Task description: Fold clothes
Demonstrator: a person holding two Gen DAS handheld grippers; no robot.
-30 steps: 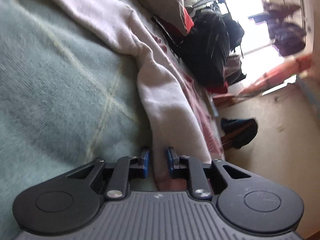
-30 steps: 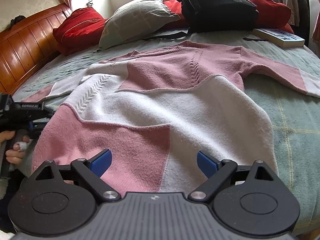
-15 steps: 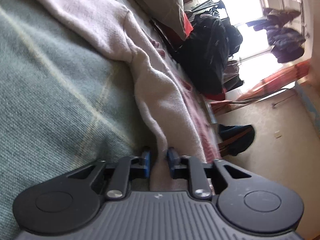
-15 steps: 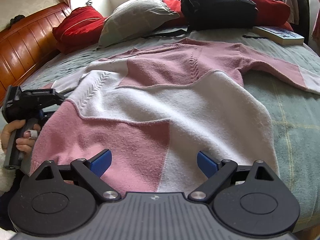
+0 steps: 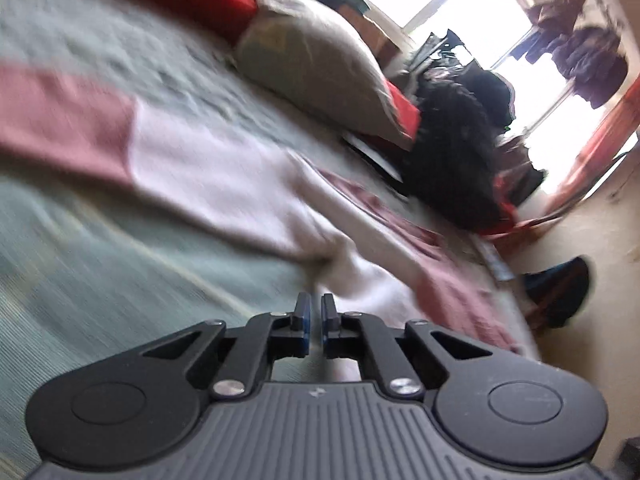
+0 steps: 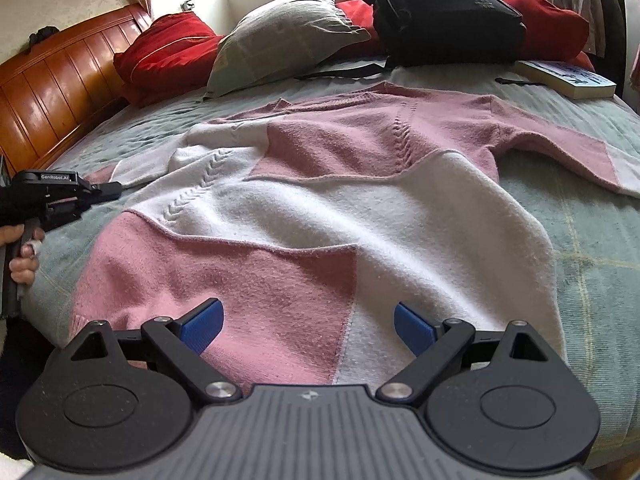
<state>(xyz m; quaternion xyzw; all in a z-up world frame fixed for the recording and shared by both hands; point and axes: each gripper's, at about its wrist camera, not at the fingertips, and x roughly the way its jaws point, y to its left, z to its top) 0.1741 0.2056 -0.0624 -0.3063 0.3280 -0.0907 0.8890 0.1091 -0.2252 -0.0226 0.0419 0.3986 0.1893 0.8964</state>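
Sweater [image 6: 320, 200] lies spread flat on the bed [image 6: 592, 248]. Right gripper [image 6: 308, 322] hangs wide over the hem, holding nothing. Left gripper [image 5: 312, 316] is nearly closed by the side edge; too blurry to tell if it's got any knit. A thin pinch could slip.

A sweater [image 6: 340, 200] lies on the bed [image 6: 592, 256], pillow [image 6: 280, 36] and backpack [image 6: 444, 12] behind it

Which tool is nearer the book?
Right. The right tool, open, hovers at the sweater's hem, with the book across the bed; the left tool sits at the sweater's opposite side.
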